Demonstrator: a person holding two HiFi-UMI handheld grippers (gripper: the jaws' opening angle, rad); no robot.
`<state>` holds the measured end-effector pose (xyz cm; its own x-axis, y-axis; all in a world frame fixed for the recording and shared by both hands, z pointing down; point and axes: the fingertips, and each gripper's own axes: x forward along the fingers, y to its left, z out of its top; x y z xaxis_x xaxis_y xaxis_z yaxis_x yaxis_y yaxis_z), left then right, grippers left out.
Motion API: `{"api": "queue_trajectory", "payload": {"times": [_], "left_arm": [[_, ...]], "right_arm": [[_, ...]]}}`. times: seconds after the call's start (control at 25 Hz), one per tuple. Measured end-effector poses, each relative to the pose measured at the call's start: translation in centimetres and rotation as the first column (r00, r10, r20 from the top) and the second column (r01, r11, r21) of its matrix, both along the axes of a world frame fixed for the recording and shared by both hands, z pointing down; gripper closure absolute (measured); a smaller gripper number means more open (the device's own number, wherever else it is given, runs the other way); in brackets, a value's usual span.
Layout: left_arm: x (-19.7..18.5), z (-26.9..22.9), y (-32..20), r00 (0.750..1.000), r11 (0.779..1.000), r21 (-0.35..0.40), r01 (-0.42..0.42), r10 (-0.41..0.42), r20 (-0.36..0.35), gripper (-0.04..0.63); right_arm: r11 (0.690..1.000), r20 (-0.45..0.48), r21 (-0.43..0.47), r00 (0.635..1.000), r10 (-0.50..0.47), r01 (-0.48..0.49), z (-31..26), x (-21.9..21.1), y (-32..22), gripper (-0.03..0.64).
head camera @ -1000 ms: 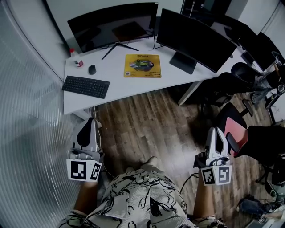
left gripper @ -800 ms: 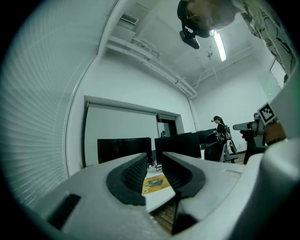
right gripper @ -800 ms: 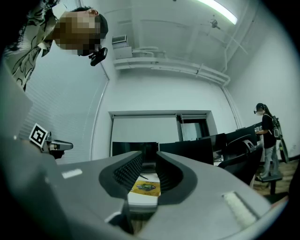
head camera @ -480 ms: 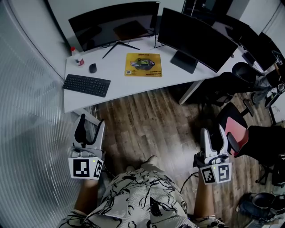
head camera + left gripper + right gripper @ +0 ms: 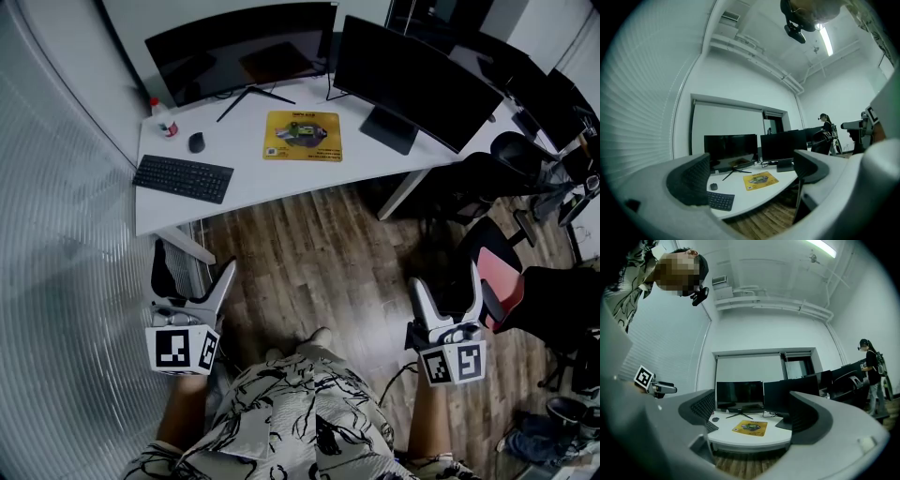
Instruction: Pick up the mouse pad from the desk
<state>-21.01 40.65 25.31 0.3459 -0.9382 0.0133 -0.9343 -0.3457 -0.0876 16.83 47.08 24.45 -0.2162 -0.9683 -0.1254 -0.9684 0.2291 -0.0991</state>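
The yellow mouse pad [image 5: 302, 136] lies flat on the white desk [image 5: 272, 183], in front of the two monitors; it also shows far off as the mouse pad [image 5: 761, 180] and the mouse pad [image 5: 750, 428]. My left gripper [image 5: 195, 274] is held over the wood floor, well short of the desk, its jaws opening with nothing between them. My right gripper [image 5: 447, 287] hangs over the floor at the right, jaws opening too and empty. Both point toward the desk.
A black keyboard [image 5: 183, 179] and a black mouse [image 5: 195, 142] lie at the desk's left. Two dark monitors [image 5: 246, 52] stand at the back. Office chairs [image 5: 497, 272] crowd the right side. A ribbed glass wall [image 5: 66, 281] runs along the left. Another person [image 5: 873, 373] stands far right.
Both grippers' jaws have spread from shut to wide apart. The hands have stayed in about the same place.
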Motion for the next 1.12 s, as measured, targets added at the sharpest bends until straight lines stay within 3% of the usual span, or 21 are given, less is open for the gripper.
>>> {"api": "queue_trajectory", "payload": {"times": [0.12, 0.76, 1.12], "left_arm": [[0.1, 0.2, -0.2, 1.0, 1.0, -0.011, 0.024, -0.024, -0.014, -0.004], [4.5, 1.1, -1.2, 0.994, 0.993, -0.037, 0.109, -0.109, 0.003, -0.006], [4.3, 1.7, -1.9, 0.99, 0.989, -0.057, 0.138, -0.138, 0.015, -0.006]], "right_arm": [[1.0, 0.004, 0.001, 1.0, -0.011, 0.011, 0.1, 0.2, -0.4, 0.112], [0.996, 0.015, -0.004, 0.996, -0.093, 0.093, 1.8, 4.0, -4.2, 0.104], [0.991, 0.03, -0.021, 0.991, -0.131, 0.132, 2.5, 3.7, -6.5, 0.104]]}}
